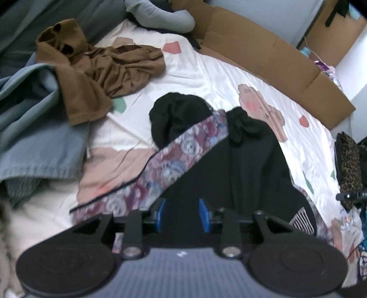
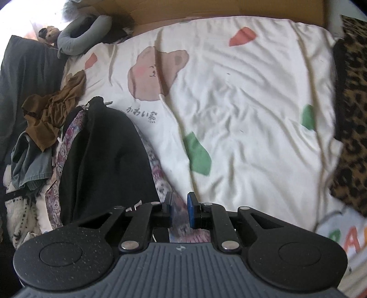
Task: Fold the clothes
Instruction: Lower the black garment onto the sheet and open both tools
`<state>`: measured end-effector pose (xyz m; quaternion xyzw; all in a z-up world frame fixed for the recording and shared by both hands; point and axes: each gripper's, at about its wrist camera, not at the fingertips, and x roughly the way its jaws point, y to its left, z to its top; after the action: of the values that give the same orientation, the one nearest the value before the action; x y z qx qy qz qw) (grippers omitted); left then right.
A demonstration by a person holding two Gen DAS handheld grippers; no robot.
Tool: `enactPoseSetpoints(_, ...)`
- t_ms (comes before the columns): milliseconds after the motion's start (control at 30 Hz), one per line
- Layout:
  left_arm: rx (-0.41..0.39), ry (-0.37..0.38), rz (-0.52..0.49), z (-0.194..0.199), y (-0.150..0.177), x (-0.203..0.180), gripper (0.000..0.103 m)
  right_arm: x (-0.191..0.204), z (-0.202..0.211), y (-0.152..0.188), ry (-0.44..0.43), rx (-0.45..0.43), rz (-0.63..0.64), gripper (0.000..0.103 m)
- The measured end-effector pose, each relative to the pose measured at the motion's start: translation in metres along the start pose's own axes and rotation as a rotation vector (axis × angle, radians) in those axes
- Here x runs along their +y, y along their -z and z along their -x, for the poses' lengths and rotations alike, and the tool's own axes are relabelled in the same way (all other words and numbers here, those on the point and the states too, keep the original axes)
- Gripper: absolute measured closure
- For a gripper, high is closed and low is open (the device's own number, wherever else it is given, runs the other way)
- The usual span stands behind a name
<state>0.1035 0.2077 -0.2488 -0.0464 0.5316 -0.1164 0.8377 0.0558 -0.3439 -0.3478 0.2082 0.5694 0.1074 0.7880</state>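
Both tongs down over the black-and-floral garment on the bed.

Left gripper [image 1: 182, 215] parted, blue pads [image 1: 204, 214] clear of the cloth, hovering right over the black garment [image 1: 252, 165] with its floral lining [image 1: 174, 155] flipped out to the left. Right gripper [image 2: 179, 209] nearly closed with a strip of that floral cloth sitting in the narrow gap, looks pinched but too blurry to swear the pads press on it, so can't tell. Further out on the cream bear-print sheet [image 2: 252, 103]: crumpled brown top [image 1: 101, 73] up left, grey-blue fabric [image 1: 29, 119] bunched beside it, grey pillow [image 1: 160, 18] at the head end, cardboard [image 1: 263, 52] along the far edge, leopard-print blanket [image 2: 351, 110] off to the right.
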Motion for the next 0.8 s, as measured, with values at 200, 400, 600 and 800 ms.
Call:
enactPoseSetpoints(200, -0.072, 0.02, -0.034, -0.043, -0.04, -0.01, 0.062, 0.019, -0.033, -0.022, -0.035, -0.008, 0.062, 0.077)
enactPoseSetpoints(400, -0.173, 0.055, -0.038, -0.08, -0.075, -0.026, 0.059, 0.042, -0.063, -0.037, -0.07, -0.008, 0.141, 0.075)
enactPoseSetpoints(600, -0.234, 0.096, -0.067, -0.107, -0.1, -0.038, 0.062, 0.049, -0.082, -0.046, -0.073, -0.036, 0.151, 0.075)
enactPoseSetpoints(800, -0.228, 0.131, -0.055, -0.134, -0.114, -0.049, 0.071, 0.051, -0.098, -0.055, -0.032, -0.067, 0.152, 0.075)
